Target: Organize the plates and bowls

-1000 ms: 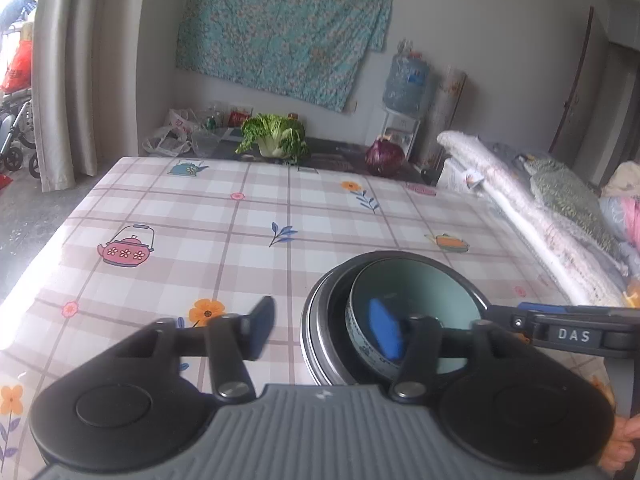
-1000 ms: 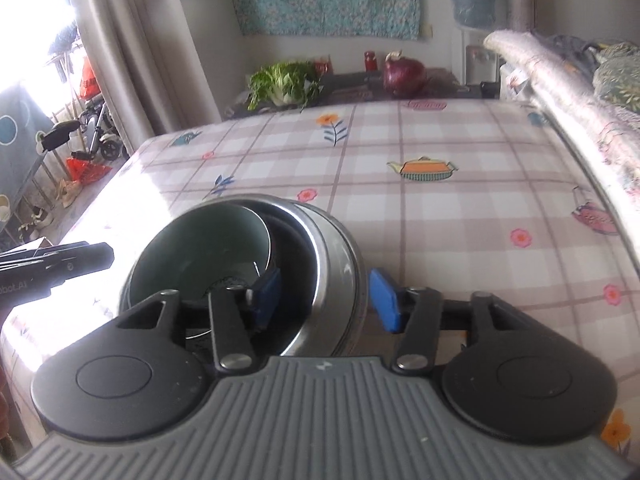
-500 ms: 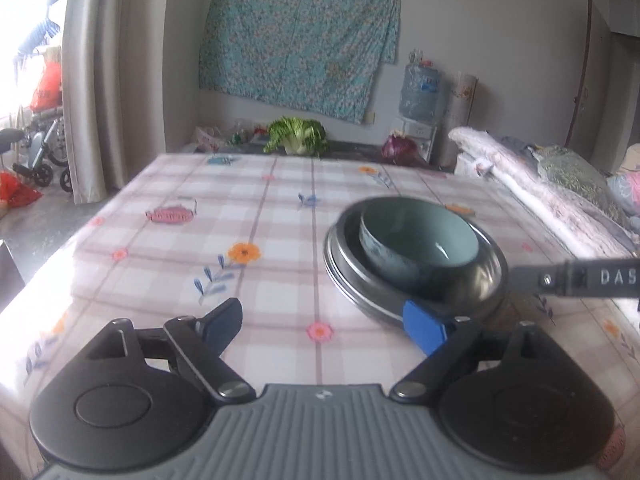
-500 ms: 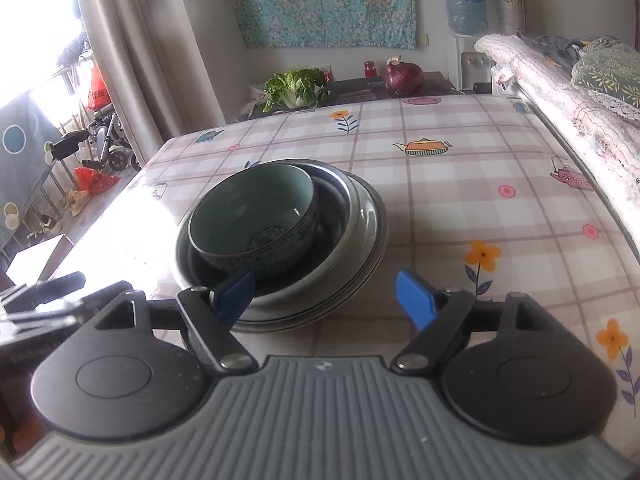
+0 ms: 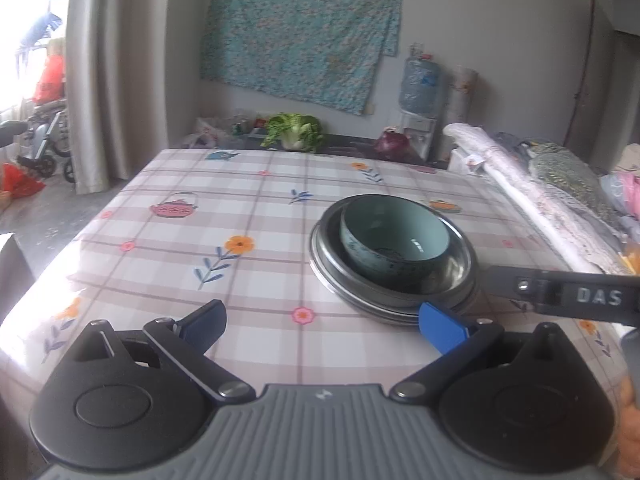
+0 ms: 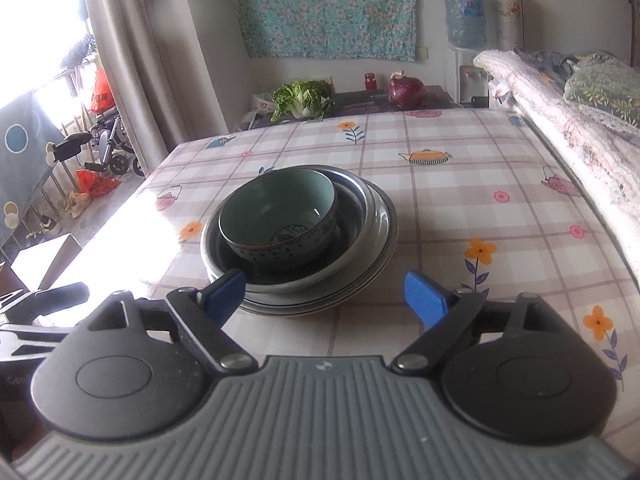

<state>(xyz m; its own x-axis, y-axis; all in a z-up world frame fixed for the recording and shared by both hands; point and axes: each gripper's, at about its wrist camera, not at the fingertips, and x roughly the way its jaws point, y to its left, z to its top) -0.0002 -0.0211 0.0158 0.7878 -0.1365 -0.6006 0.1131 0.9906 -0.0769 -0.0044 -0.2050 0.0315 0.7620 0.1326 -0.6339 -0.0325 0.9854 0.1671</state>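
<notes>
A pale green bowl [image 5: 394, 240] [image 6: 280, 220] sits inside a steel basin [image 5: 456, 268] [image 6: 352, 216], which rests on stacked plates [image 5: 384, 312] [image 6: 372, 268] on the checked tablecloth. My left gripper [image 5: 324, 324] is open, its jaws still opening, with nothing between them; it hangs in front of the stack and to its left. My right gripper [image 6: 324, 296] is open too, jaws still widening and empty, just short of the stack's near rim. The right gripper's finger [image 5: 560, 290] shows at the right of the left wrist view.
The table [image 6: 460, 184] carries a flower and teapot print. Rolled bedding [image 6: 560, 128] lines its right edge. A cabbage [image 6: 302, 98] and a red onion [image 6: 406, 90] lie on a low stand beyond the far edge. Curtain and window are at the left.
Both grippers let go of the stack, opened wide and drew back toward the near edge. The bowl, basin and plates stayed where they were.
</notes>
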